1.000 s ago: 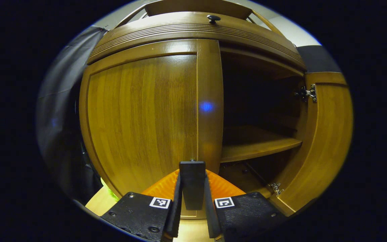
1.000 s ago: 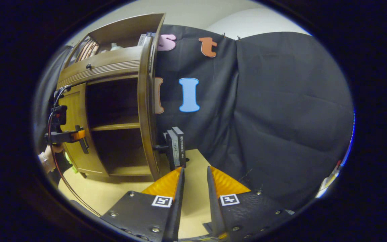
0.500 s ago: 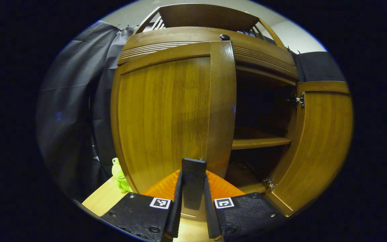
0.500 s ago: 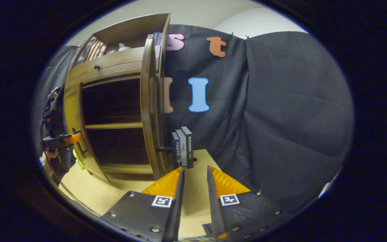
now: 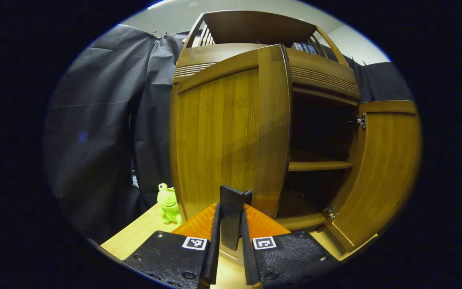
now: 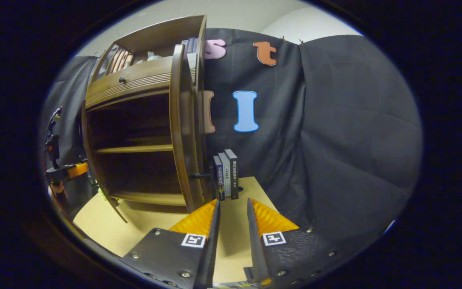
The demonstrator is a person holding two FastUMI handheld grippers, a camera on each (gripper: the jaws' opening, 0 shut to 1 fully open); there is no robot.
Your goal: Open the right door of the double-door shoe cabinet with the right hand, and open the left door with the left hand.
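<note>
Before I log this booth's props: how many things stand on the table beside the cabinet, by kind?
Books standing by the right door: 3
Frog toys by the left door: 1
Total: 4

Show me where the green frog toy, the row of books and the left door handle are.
green frog toy (image 5: 168,202), left gripper view, its body.
books (image 6: 227,175), right gripper view, middle spine.
left door handle (image 5: 231,210), left gripper view, its flat face.
</note>
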